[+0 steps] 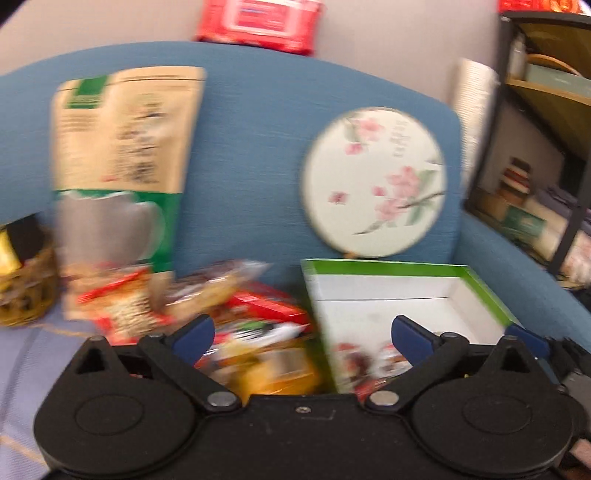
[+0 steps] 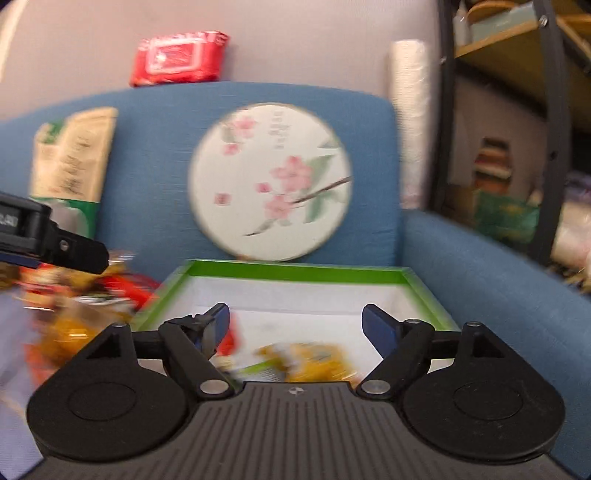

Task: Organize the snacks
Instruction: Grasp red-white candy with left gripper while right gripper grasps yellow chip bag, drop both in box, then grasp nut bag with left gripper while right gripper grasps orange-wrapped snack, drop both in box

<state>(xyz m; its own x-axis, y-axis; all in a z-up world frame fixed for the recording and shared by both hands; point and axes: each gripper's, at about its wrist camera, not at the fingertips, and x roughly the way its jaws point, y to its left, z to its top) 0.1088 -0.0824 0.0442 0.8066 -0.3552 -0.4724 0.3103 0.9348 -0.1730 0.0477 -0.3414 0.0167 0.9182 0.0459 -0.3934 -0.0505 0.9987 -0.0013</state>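
Observation:
A white box with a green rim (image 1: 484,291) (image 2: 295,271) lies open on the blue sofa seat. A yellow snack packet (image 2: 314,362) lies inside it near its front. Left of the box is a blurred heap of snack packets (image 1: 255,317) (image 2: 88,306) in red, orange and yellow. My left gripper (image 1: 303,332) hangs open above the heap and the box's left wall, nothing between its fingers. My right gripper (image 2: 295,325) is open over the box, above the yellow packet without touching it. The left gripper's body (image 2: 48,240) shows at the left edge of the right wrist view.
A tall tan and green pouch (image 1: 125,155) leans on the sofa back (image 1: 251,147), beside a round floral fan (image 1: 373,184) (image 2: 269,181). A red wipes pack (image 1: 258,22) sits on top of the backrest. A wicker basket (image 1: 26,291) stands far left. A dark shelf unit (image 2: 517,129) is at right.

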